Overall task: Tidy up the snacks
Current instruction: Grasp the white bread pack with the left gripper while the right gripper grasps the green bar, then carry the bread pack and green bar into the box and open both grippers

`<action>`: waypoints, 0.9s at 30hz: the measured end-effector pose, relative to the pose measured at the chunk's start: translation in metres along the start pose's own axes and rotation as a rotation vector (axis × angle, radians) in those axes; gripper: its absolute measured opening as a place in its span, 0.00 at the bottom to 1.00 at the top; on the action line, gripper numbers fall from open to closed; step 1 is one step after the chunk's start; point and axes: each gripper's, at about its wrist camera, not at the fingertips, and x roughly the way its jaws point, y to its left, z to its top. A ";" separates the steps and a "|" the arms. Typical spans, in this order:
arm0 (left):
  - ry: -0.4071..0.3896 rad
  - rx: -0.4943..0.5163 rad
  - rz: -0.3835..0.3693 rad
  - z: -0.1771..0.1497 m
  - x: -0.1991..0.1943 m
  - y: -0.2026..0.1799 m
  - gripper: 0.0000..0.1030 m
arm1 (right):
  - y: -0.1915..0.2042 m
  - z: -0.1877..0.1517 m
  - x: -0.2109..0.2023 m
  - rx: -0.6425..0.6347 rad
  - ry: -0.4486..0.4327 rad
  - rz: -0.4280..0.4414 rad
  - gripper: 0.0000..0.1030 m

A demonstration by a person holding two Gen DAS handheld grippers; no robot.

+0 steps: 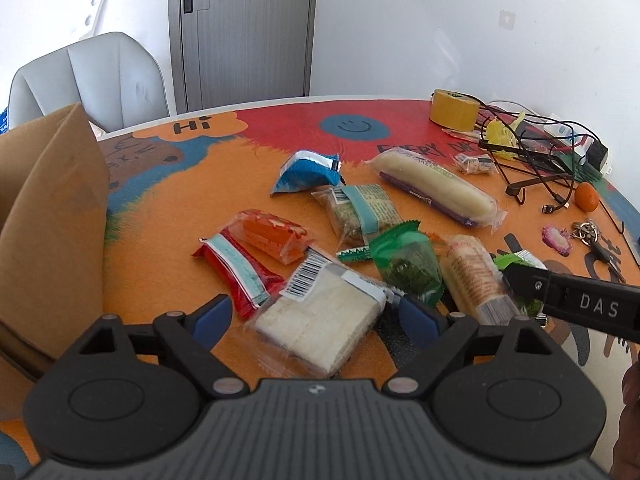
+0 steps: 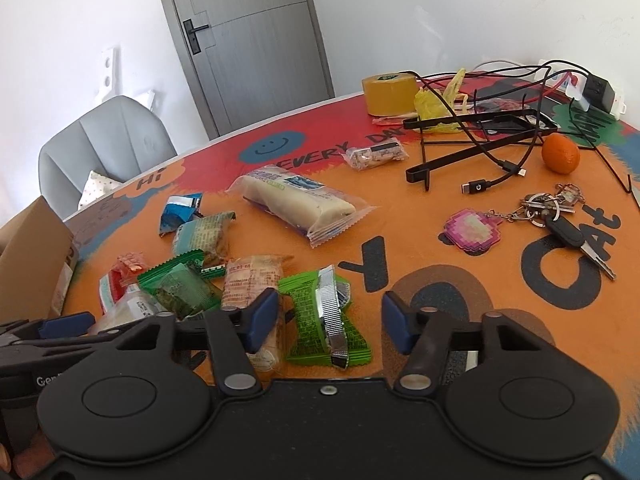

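Observation:
Several wrapped snacks lie on the orange table mat. My left gripper (image 1: 316, 314) is open, its blue fingertips on either side of a clear-wrapped white wafer pack (image 1: 320, 322). Beside it lie a red pack (image 1: 236, 270), an orange pack (image 1: 272, 234) and a dark green pack (image 1: 408, 264). My right gripper (image 2: 330, 320) is open around a bright green pack (image 2: 324, 316) with a silver seam. A tan biscuit pack (image 2: 250, 282) lies just left of it. A long cream cake roll (image 2: 298, 200) lies farther back. The right gripper shows in the left wrist view (image 1: 516, 276).
A cardboard box (image 1: 48, 216) stands at the left. At the back right are a yellow tape roll (image 2: 390, 90), tangled cables (image 2: 500, 128), an orange fruit (image 2: 560, 154), keys (image 2: 560, 216) and a pink keychain (image 2: 472, 232). A grey chair (image 1: 92, 76) stands behind the table.

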 end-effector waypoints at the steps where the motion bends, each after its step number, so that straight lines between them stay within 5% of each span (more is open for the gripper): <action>1: 0.005 0.002 0.003 -0.001 0.001 -0.001 0.77 | 0.000 0.000 0.000 0.001 0.001 0.000 0.41; 2: 0.009 0.004 0.006 -0.001 0.002 -0.001 0.68 | 0.000 0.000 0.003 -0.005 0.017 -0.004 0.32; 6: 0.010 0.000 -0.018 -0.002 -0.002 -0.001 0.47 | 0.000 -0.003 0.003 -0.023 0.015 -0.008 0.30; 27: -0.121 -0.028 -0.033 0.004 -0.065 0.011 0.45 | 0.018 0.002 -0.043 -0.002 -0.076 0.035 0.30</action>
